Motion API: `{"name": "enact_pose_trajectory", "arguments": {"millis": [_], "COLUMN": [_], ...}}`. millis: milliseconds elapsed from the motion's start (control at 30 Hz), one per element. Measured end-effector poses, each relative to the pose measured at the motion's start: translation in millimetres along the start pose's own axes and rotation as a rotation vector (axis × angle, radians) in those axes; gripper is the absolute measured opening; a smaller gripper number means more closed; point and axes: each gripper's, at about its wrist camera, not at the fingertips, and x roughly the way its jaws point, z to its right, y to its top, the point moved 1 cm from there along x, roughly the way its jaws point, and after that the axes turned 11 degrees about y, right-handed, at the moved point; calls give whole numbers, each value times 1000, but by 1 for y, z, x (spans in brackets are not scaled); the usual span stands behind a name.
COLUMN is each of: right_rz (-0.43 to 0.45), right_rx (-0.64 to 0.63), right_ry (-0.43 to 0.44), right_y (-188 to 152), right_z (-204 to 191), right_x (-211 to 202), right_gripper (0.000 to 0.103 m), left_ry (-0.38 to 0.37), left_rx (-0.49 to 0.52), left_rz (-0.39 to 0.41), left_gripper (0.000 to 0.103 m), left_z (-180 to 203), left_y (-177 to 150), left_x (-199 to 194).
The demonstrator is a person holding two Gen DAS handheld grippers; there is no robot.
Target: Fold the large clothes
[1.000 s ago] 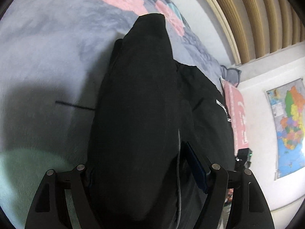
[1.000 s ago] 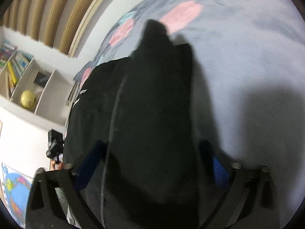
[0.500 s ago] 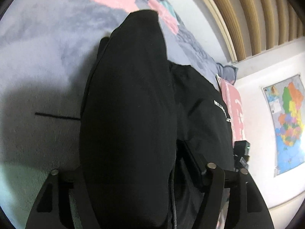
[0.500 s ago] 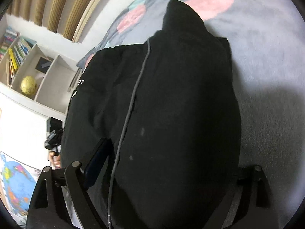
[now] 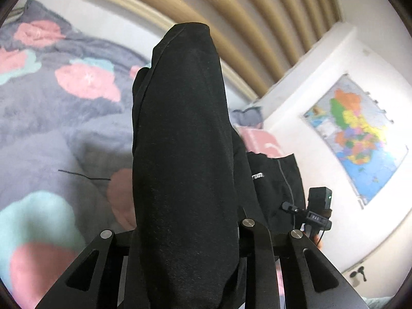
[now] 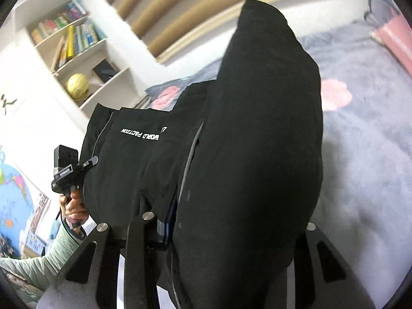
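Jaws just closing, both grippers clamping black garment (image 5: 180, 154); lettering (image 6: 140, 137) legible right view only

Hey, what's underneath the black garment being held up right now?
Below the black garment lies a grey blanket with pink flower patches. The hanging cloth hides the bed directly beneath it, so that part cannot be seen.

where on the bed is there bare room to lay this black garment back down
Open blanket lies right of the garment in the right wrist view, and left of it in the left wrist view, out to the flower print. The wall end is crowded: a pink pillow sits there, and the garment's lettered part hangs between both grippers.
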Motion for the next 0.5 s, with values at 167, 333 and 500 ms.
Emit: {"name": "enact_pose_trajectory", "arguments": {"millis": [167, 333, 500], "right_rz": [-4, -81, -194], "right_rx": [-6, 29, 203], "right_ry": [-7, -44, -105], "right_y": [11, 0, -50], "right_z": [-22, -15, 36], "right_x": [-13, -8, 19], "right_gripper": [44, 44, 45], "left_ry": [0, 30, 99], "left_rx": [-1, -42, -161], "left_rz": [15, -53, -194], "left_gripper": [27, 28, 29], "left_z": [26, 18, -18], "left_y": [-36, -89, -144], "left_x": [-63, -88, -59]}}
